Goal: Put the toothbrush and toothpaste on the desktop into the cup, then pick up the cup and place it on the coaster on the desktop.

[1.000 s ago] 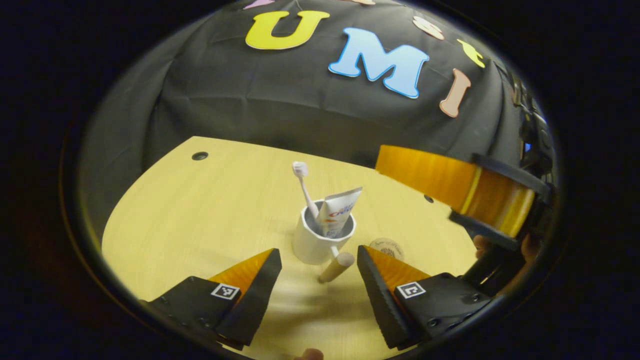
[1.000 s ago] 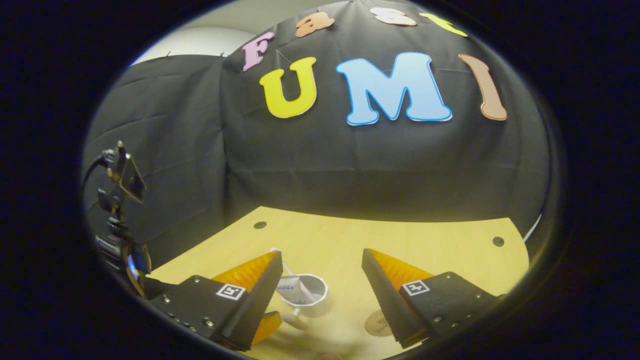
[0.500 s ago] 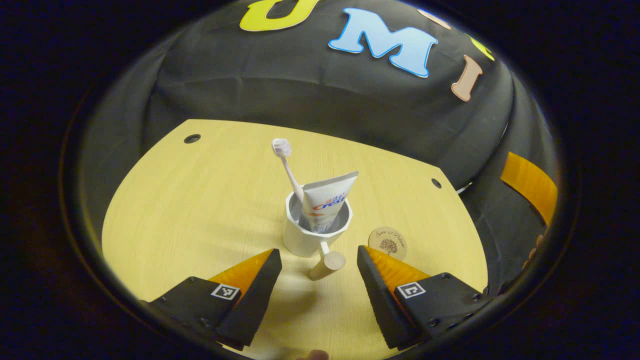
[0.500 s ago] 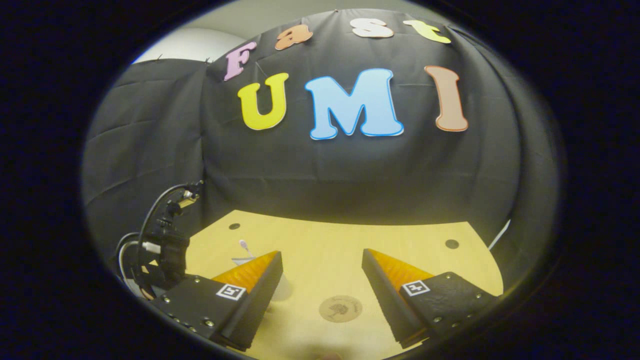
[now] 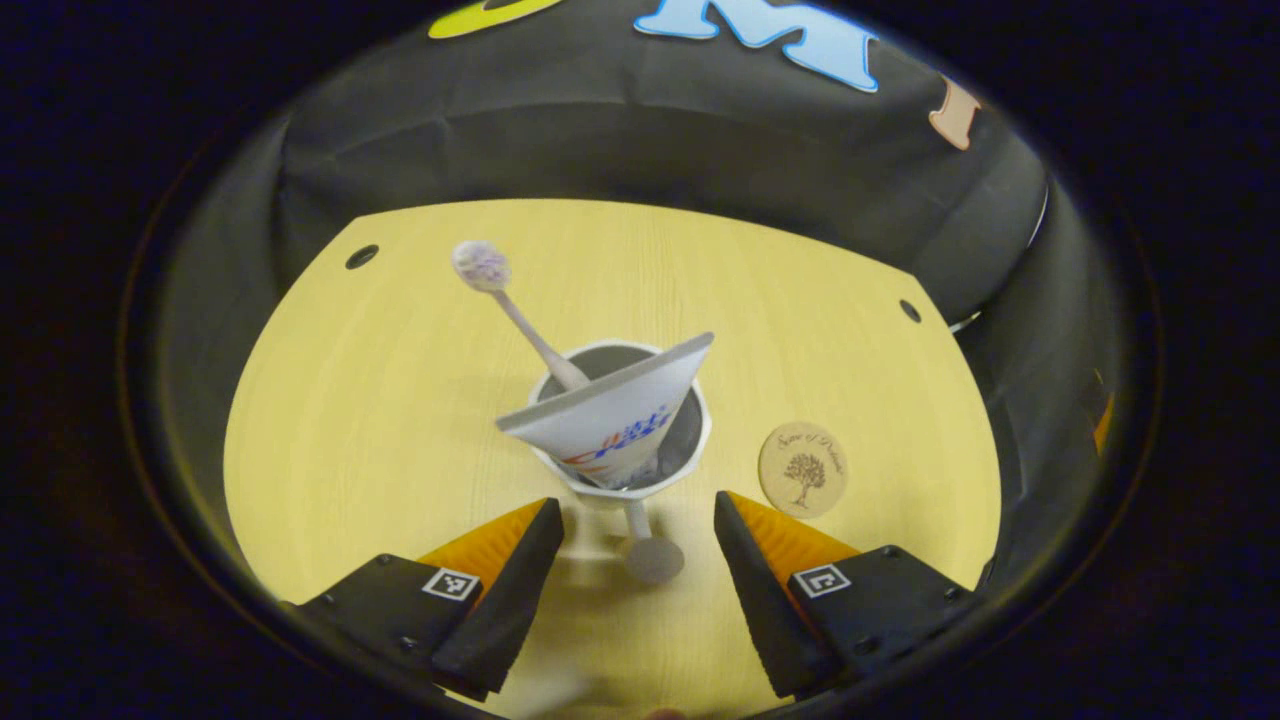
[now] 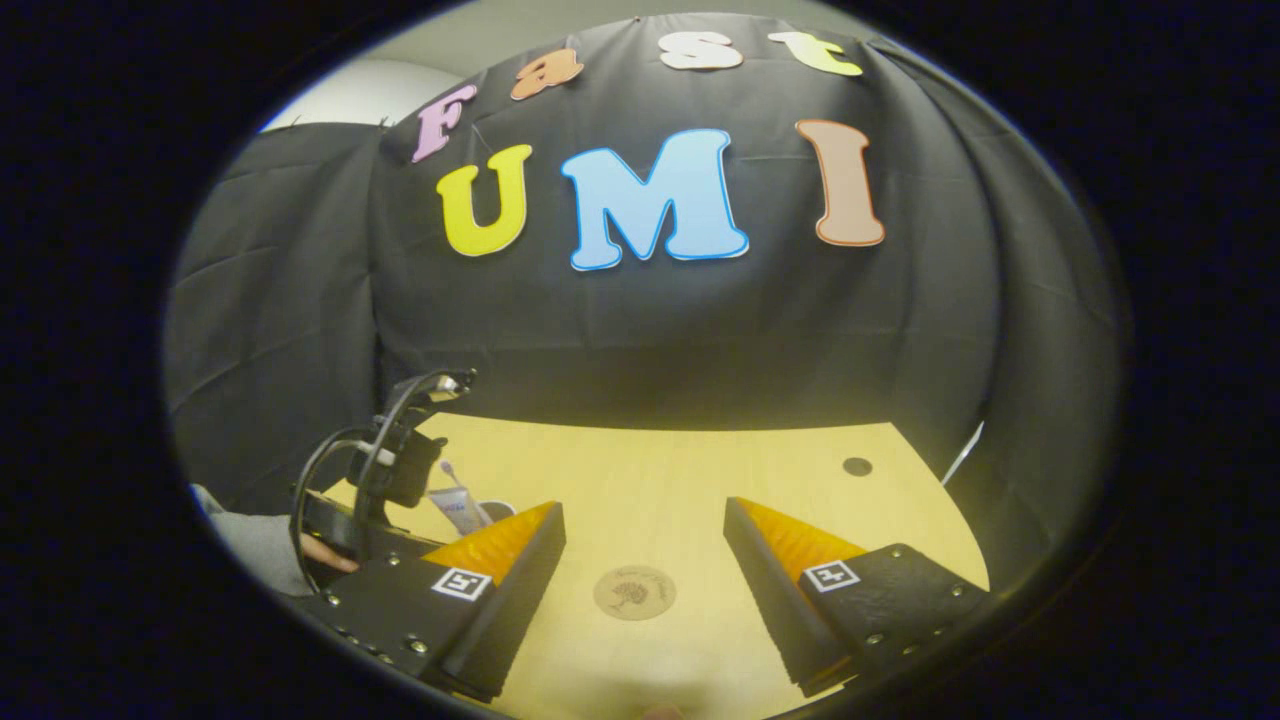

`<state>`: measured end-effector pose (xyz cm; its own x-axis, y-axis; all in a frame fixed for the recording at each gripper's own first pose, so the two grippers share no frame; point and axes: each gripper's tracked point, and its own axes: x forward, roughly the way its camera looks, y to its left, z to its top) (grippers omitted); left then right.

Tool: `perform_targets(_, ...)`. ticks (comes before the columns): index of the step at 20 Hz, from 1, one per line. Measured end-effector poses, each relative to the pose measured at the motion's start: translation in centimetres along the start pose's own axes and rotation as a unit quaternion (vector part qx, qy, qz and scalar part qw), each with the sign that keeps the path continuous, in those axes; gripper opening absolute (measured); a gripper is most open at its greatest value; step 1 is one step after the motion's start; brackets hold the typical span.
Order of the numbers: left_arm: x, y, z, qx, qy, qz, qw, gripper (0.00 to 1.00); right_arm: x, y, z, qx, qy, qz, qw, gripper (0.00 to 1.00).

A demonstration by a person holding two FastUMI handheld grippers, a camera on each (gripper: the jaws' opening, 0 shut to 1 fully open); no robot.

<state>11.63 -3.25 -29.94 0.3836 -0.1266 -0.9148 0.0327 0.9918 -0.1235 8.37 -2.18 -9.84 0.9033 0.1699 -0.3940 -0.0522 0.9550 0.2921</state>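
In the left gripper view, the left gripper [image 5: 638,520] is held wide open around the wooden handle [image 5: 652,557] of 1 white ceramic cup [image 5: 690,462], in which 1 pale toothbrush [image 5: 510,306] and 1 white toothpaste tube [image 5: 612,424] are stood, with 1 round wooden coaster [image 5: 802,469] lying apart on the smooth yellow wood-grain desktop [image 5: 380,420]. In the right gripper view, the right gripper [image 6: 645,535] is spread wide and empty above the coaster [image 6: 634,592], bare desktop [image 6: 700,480] is left around it, and the toothpaste tube [image 6: 452,508] is seen near the left edge.

At the middle of the left gripper view a white cup [image 5: 690,455] stands upright, holding a tilted toothbrush [image 5: 520,320] and a white toothpaste tube [image 5: 610,425]. The round wooden coaster [image 5: 802,469] lies just right of it.
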Motion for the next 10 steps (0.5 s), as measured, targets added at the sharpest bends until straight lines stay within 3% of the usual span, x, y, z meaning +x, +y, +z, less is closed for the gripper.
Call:
perform_targets(6, 2.3, 0.6, -0.6, -0.007, 0.038, 0.028, 0.999, 0.93, 0.1, -1.2, -0.9, 0.002, 0.012, -0.002, 1.000, 0.97)
perform_targets(7, 2.5, 0.8, -0.5, -0.009, 0.039, 0.034, 0.999, 0.89, 0.1, -1.5, -1.2, 0.003, 0.017, -0.004, 1.000, 0.97)
perform_targets(8, 2.7, 1.0, -0.6, -0.009, 0.043, 0.041, 0.998, 0.75, 0.2, -1.6, -1.5, 0.006, 0.021, -0.005, 1.000, 0.97)
perform_targets(10, 2.7, 1.5, -0.6, -0.010, 0.043, 0.053, 0.998, 0.71, 0.3, -2.0, -1.9, 0.011, 0.026, -0.005, 1.000, 0.97)
